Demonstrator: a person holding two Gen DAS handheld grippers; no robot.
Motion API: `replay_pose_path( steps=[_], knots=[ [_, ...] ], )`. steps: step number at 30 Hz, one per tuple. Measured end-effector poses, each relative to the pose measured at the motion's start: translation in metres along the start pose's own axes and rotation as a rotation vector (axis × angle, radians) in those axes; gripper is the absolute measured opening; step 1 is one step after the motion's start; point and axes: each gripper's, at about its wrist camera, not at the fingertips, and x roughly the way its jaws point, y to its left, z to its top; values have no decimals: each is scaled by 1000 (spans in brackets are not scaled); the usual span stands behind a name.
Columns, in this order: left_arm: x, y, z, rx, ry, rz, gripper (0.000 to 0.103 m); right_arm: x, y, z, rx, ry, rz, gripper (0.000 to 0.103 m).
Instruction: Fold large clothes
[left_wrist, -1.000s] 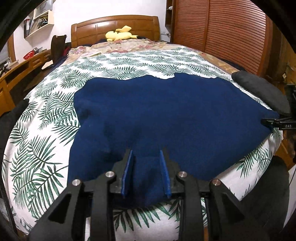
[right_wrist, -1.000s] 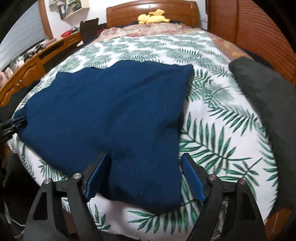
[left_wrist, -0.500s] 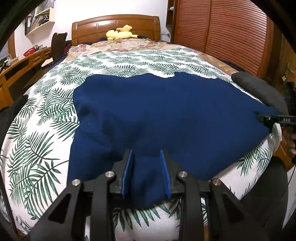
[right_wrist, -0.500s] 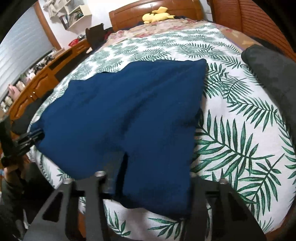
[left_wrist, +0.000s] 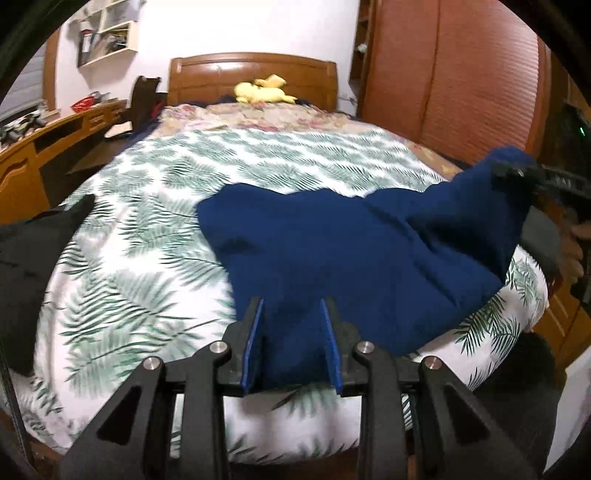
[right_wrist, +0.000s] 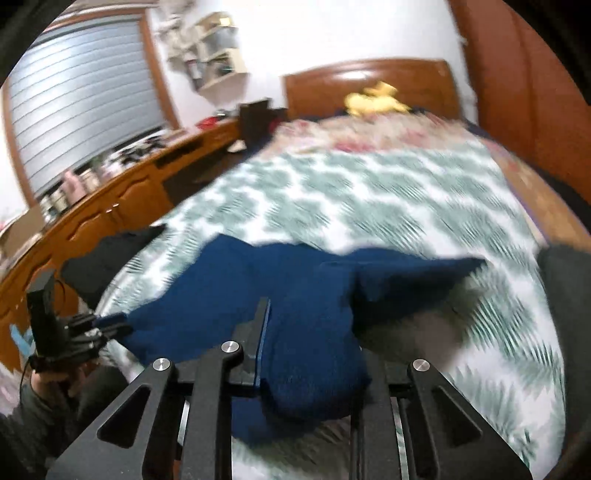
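Note:
A large navy blue garment (left_wrist: 351, 251) lies spread on the leaf-print bed cover (left_wrist: 147, 229). My left gripper (left_wrist: 291, 306) is shut on its near hem, which fills the gap between the blue pads. In the same view my right gripper (left_wrist: 517, 170) holds the garment's right corner up off the bed. In the right wrist view the right gripper (right_wrist: 308, 314) has bunched blue cloth (right_wrist: 314, 350) between its jaws, which are closing; cloth hides the right finger. At the left there, the left gripper (right_wrist: 92, 325) grips the garment's other end.
A dark grey cloth (left_wrist: 29, 251) lies at the bed's left edge and another (left_wrist: 535, 229) at its right. A yellow plush toy (left_wrist: 262, 92) sits by the wooden headboard (left_wrist: 251, 70). A wooden desk (left_wrist: 37, 147) runs along the left, a wardrobe (left_wrist: 461, 74) along the right.
The right jaws closed from wide apart onto the garment's corner and lifted it off the bed. The left gripper rose with the hem still in its grip.

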Motion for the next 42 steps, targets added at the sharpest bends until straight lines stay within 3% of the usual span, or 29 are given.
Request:
replay_pose_path(
  steps=[6, 10, 13, 15, 22, 30, 37, 42],
  knots=[
    [-35, 40, -10, -34, -27, 61, 29, 53, 112, 46, -155, -25, 143, 18],
    [-48, 61, -17, -50, -27, 92, 29, 105, 171, 44, -202, 55, 217, 20],
    [-53, 71, -20, -55, -24, 106, 29, 130, 196, 30, -244, 124, 218, 29],
    [-56, 73, -21, -56, -25, 108, 29, 132, 204, 26, -259, 128, 230, 52],
    [-53, 62, -13, -49, -40, 81, 29, 104, 177, 23, -262, 68, 185, 55],
    [-41, 32, 5, -6, -47, 48, 29, 118, 130, -15, -276, 189, 75, 47],
    [-24, 12, 16, 9, -37, 16, 31, 137, 118, -67, -291, 344, 125, 48],
    [-3, 5, 13, 7, 5, 13, 31, 133, 116, -79, -293, 305, 118, 48]
  ],
)
